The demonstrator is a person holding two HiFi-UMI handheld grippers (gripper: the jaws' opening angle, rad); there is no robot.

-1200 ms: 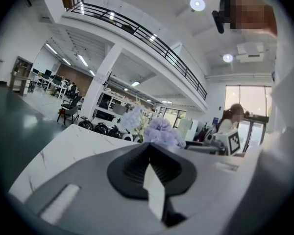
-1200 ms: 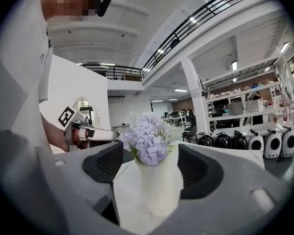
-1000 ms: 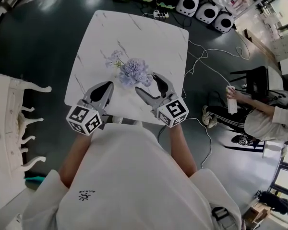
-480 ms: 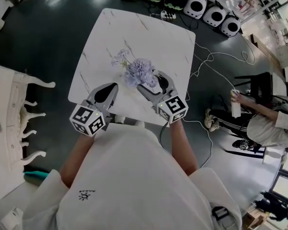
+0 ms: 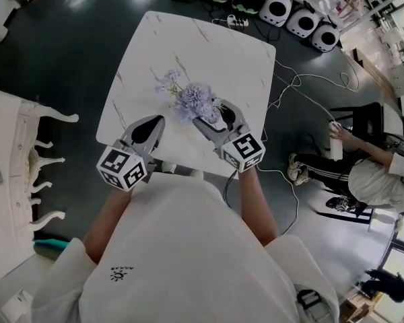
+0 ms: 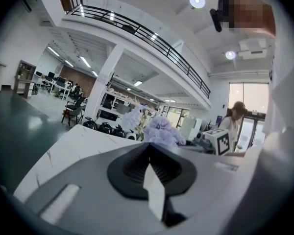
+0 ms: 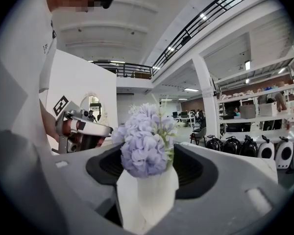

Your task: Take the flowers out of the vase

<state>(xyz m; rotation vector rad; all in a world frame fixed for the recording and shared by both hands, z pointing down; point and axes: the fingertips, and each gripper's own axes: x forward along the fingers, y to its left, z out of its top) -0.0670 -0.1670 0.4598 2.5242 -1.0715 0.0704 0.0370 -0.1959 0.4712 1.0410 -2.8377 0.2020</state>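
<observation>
Looking down in the head view, the left gripper (image 5: 152, 121) is held over the near edge of the white marble table (image 5: 209, 46) with its jaws drawn together on nothing. The right gripper (image 5: 211, 115), just beside it, reaches in with its jaws on either side of the lilac flowers (image 5: 195, 99). The blooms cover the jaw tips and whatever the stems stand in, so the grip cannot be read from above. A paler sprig (image 5: 167, 83) leans out beyond the left gripper's tip. The left gripper view shows its two jaws meeting with nothing between them. The flowers sit ahead and slightly right of the tips, their lower part cut off by the gripper's own body, and the right gripper peeks out further right. The right gripper view shows a white vase (image 7: 154, 195) standing between its jaws, which press on its sides, with the flowers rising straight above them. The vase's base is hidden behind the jaws, and the left gripper appears off to the left, its tip cut off by the right gripper's body.
</observation>
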